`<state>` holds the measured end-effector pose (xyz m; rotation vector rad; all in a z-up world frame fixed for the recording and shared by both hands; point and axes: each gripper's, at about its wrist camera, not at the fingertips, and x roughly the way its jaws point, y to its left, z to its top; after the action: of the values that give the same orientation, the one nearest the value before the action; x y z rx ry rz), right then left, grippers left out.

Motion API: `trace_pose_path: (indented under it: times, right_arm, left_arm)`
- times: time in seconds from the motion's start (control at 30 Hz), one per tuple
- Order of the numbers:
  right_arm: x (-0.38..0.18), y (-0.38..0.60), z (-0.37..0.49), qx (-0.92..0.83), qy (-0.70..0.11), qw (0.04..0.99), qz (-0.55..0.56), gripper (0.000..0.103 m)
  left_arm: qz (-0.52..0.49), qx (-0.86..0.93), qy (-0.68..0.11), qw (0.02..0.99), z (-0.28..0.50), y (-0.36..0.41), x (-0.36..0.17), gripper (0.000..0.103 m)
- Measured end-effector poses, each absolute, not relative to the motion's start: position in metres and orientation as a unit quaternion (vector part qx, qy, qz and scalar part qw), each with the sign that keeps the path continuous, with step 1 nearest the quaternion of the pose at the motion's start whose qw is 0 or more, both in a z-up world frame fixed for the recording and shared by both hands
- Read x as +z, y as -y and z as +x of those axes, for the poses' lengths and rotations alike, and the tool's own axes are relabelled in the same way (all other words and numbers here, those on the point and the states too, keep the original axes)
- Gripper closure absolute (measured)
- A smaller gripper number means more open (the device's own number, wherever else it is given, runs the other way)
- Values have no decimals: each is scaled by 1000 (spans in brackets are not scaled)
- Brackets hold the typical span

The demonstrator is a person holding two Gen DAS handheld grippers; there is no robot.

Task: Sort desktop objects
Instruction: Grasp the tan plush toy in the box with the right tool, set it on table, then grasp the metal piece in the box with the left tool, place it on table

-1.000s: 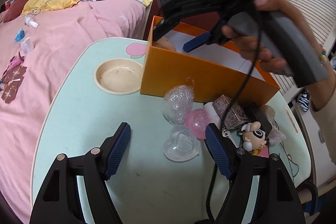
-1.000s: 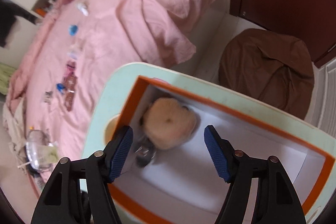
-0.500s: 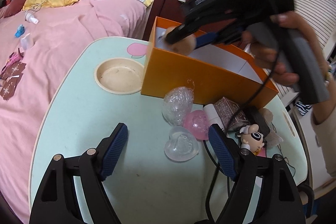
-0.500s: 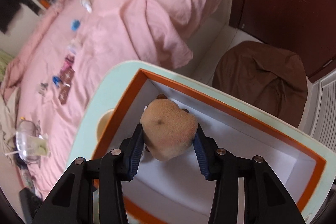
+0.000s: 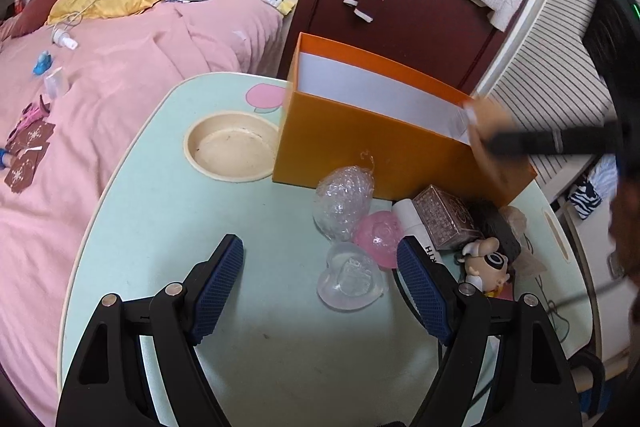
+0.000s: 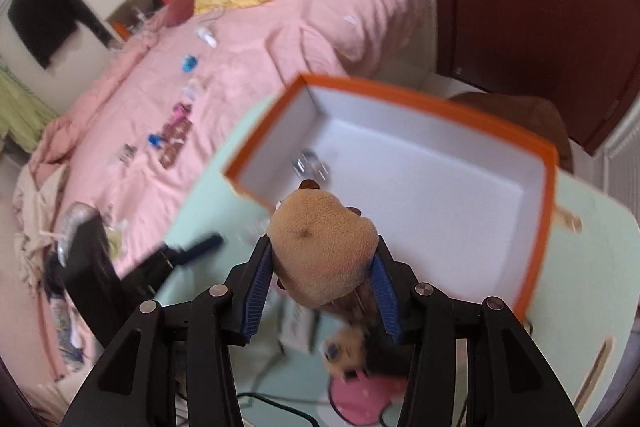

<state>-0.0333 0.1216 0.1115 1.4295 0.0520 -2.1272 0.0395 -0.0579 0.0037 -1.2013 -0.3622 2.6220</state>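
Bedroom: pink-covered bed (image 5: 132, 59) off to the left, mint-green table (image 5: 168, 211) under both grippers.

Left gripper (image 5: 320, 291): jaws wide apart, holding nothing, hovering low over the table. Ahead of the left jaw, a round recess (image 5: 232, 151) in the tabletop. Between the jaws, toward the right one, a clear heart-shaped piece (image 5: 350, 281); just beyond it a bubble-wrap bundle (image 5: 344, 203) and a pink ball (image 5: 380, 233). Past the right jaw, a patterned small box (image 5: 442, 223) and a cartoon figurine (image 5: 486, 265), crowded together. Orange box (image 5: 372, 147) stands beyond.

Right gripper (image 6: 322, 287): jaws clamped on a tan plush toy (image 6: 322, 243), held outside the box's near wall, above the clutter. A small shiny item (image 6: 310, 163) lies on the box floor.

Risks: plush is soft and bulges above the pads, so a loose grip could let it slip into the pile. Frame is motion-blurred; a fast swing could clip the box rim or the trailing cable (image 6: 280, 403).
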Motion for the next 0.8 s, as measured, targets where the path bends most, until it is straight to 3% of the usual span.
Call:
trace_pose_path:
  times: [0.27,0.5,0.63,0.8]
  right_arm:
    - [74,-146,-1,-792,19,274,545,53]
    - [89,-158,7,-814,43,293,500,49]
    - [84,-164,15,-812,72,308,491,46]
    - [78,-171,25,-808,108,326,479,46]
  left_arm:
    - [-413,892,148,111,38,67,6,23]
    - [-399,900,134,117,33,70,33,23]
    - [-410,894,80,165,10,67,66,24]
    - [-483,850,-82,197,-61,40,113,24]
